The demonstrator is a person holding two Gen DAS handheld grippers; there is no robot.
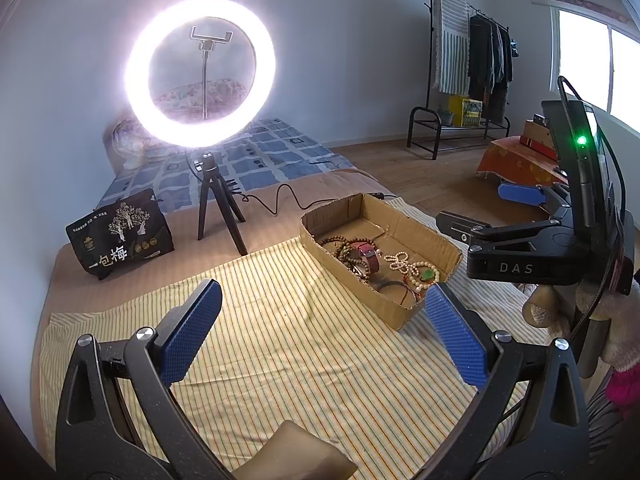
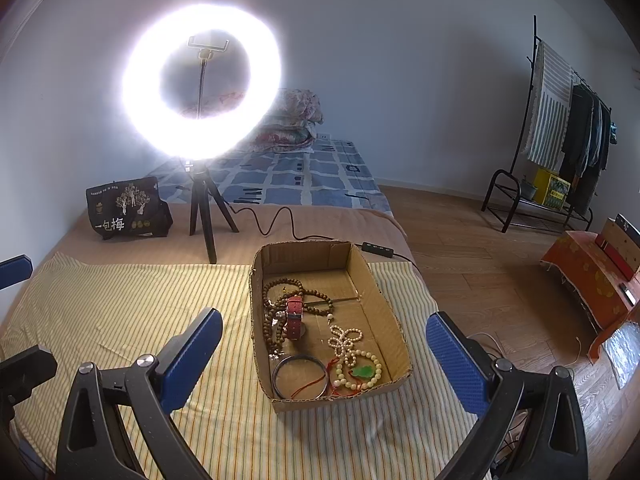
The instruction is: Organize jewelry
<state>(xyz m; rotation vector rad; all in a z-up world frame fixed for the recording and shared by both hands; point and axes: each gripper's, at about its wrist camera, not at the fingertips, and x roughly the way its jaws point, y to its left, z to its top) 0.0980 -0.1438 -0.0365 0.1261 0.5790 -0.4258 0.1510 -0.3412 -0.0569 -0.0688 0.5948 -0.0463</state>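
We hold our left gripper (image 1: 324,332) and right gripper (image 2: 324,356) spread wide and empty. The cardboard tray (image 2: 394,326) of jewelry lies just ahead between our right fingers, and ahead-right of our left, on the striped cloth (image 2: 120,312).

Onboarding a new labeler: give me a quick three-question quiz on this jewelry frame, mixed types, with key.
1. True or false: the red watch lies on the striped cloth, outside the cardboard box.
2. Which sits nearest the box's near wall? A) brown bead strand B) metal bangle C) ring light
3. Fill in: both the left gripper and the right gripper are ____ and hold nothing.

Key: 1 false; 2 B; 3 open.
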